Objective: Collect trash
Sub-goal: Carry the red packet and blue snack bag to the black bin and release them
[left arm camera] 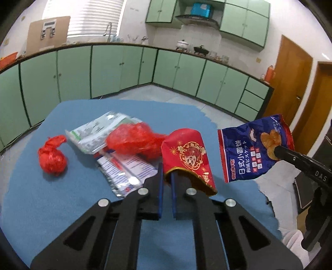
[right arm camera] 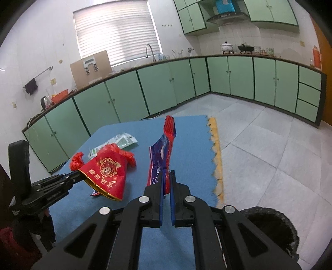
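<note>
The blue table (left arm camera: pixel 62 207) carries flat silver wrappers (left arm camera: pixel 124 168), a loose red plastic bag (left arm camera: pixel 132 141) on them and, apart to the left, a knotted red bag (left arm camera: pixel 51 157). My left gripper (left arm camera: pixel 167 174) pinches a red packet (left arm camera: pixel 186 157) above the table. My right gripper (right arm camera: pixel 166 178) pinches a blue snack bag (right arm camera: pixel 164 149), lifted.

A kitchen with white tiled walls (right arm camera: pixel 51 41) and a pale grey tiled floor (right arm camera: pixel 269 145). Mint-green base cabinets (right arm camera: pixel 124 97) run in an L along two walls under a dark countertop (right arm camera: pixel 259 55), with matching wall cabinets (left arm camera: pixel 244 22) flanking a range hood (left arm camera: pixel 197 18). A window with lowered white blinds (right arm camera: pixel 116 31) glows behind a sink faucet (right arm camera: pixel 149 50). Brown wooden doors (left arm camera: pixel 290 83) stand at right.
</note>
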Demonstrator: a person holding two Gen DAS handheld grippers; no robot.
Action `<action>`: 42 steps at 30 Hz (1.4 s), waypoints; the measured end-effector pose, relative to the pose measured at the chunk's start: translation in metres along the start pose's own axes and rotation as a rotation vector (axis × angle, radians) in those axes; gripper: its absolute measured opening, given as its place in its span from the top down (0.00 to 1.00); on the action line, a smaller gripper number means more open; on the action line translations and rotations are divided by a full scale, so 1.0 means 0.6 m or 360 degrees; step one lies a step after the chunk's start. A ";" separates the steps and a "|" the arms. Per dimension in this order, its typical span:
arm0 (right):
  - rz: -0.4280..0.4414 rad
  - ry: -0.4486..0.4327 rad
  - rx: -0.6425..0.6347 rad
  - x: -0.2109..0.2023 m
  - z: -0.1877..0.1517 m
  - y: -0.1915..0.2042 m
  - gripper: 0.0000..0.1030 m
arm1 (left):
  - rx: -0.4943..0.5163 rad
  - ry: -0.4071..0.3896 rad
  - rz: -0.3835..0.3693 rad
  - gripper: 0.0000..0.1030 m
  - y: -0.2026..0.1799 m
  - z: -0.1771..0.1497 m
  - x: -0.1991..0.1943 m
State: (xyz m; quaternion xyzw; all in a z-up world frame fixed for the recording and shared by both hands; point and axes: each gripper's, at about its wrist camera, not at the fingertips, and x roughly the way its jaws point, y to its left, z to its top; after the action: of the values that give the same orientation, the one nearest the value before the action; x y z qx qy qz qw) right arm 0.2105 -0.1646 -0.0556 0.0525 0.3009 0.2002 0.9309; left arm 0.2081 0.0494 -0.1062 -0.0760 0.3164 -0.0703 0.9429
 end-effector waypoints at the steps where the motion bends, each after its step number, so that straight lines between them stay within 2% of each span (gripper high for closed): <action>1: -0.0006 -0.0010 0.0005 -0.010 0.001 -0.005 0.95 | 0.0011 -0.0004 -0.0013 0.95 -0.007 0.002 -0.002; 6: -0.0083 -0.0057 0.0040 -0.064 -0.004 -0.036 0.95 | 0.0102 -0.0022 -0.0116 0.96 -0.073 0.007 -0.008; 14: -0.0299 -0.0086 0.0139 -0.151 -0.044 -0.114 0.95 | 0.0256 -0.0022 -0.0302 0.96 -0.206 -0.008 0.002; 24: -0.0536 -0.0074 0.0323 -0.236 -0.120 -0.224 0.95 | 0.0454 0.0077 -0.0483 0.96 -0.370 -0.062 0.040; 32: -0.0634 -0.0052 0.0421 -0.250 -0.162 -0.284 0.95 | 0.0529 0.0130 -0.0534 0.96 -0.439 -0.102 0.083; 35: -0.0642 -0.0041 0.0445 -0.250 -0.174 -0.296 0.95 | 0.0527 0.0160 -0.0547 0.96 -0.459 -0.101 0.105; 42: -0.0679 0.0065 0.0509 -0.224 -0.199 -0.331 0.95 | 0.0543 0.0268 -0.0548 0.95 -0.486 -0.112 0.155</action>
State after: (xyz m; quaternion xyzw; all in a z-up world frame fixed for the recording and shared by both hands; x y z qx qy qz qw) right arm 0.1096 -0.4035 -0.1239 0.1301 0.3518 -0.0496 0.9257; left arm 0.2163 -0.2595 -0.1589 0.0376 0.3597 -0.2884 0.8866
